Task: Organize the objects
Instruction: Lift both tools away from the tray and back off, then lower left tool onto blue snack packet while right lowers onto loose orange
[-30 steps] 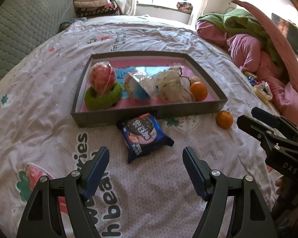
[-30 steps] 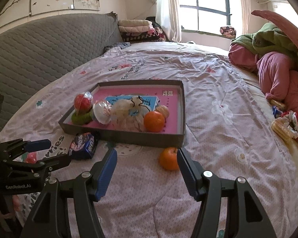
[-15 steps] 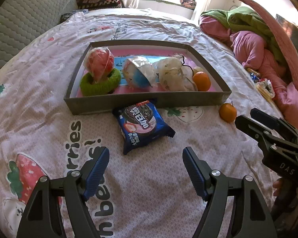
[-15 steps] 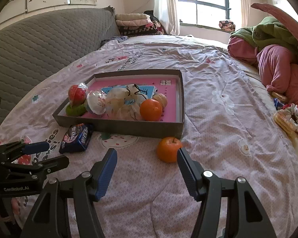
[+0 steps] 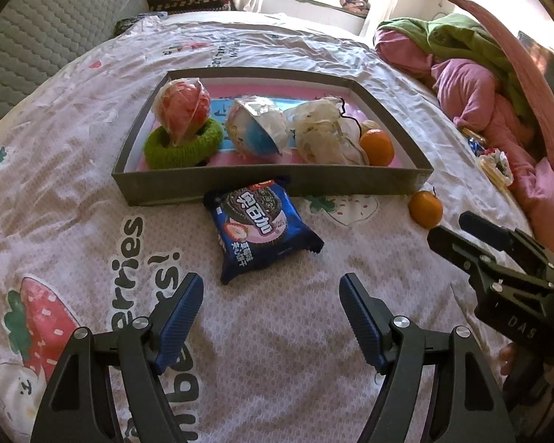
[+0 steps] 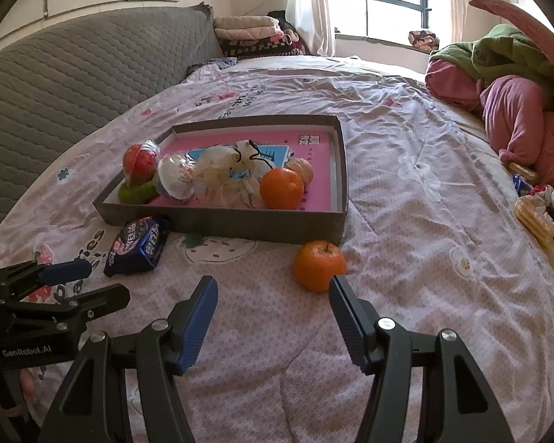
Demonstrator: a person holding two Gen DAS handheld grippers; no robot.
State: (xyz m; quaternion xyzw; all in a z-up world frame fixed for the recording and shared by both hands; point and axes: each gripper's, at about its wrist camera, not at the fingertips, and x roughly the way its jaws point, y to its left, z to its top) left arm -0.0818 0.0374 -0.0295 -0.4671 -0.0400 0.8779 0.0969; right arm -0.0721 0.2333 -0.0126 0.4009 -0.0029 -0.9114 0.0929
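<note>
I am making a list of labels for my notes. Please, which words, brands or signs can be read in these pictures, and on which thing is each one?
"GenRobot.AI": left gripper body.
"DAS": right gripper body.
"erries" and "s!", partly cut off: bedspread print.
Large Chinese characters on the blue cookie packet: visible, but I cannot read them surely.
Printing inside the grey tray: too small.

Left gripper [image 5: 271, 308] gapes empty over the bedsheet [image 5: 74, 184] — cookie packet [image 5: 260, 229] just beyond, touching the tray [image 5: 277, 184]
</note>
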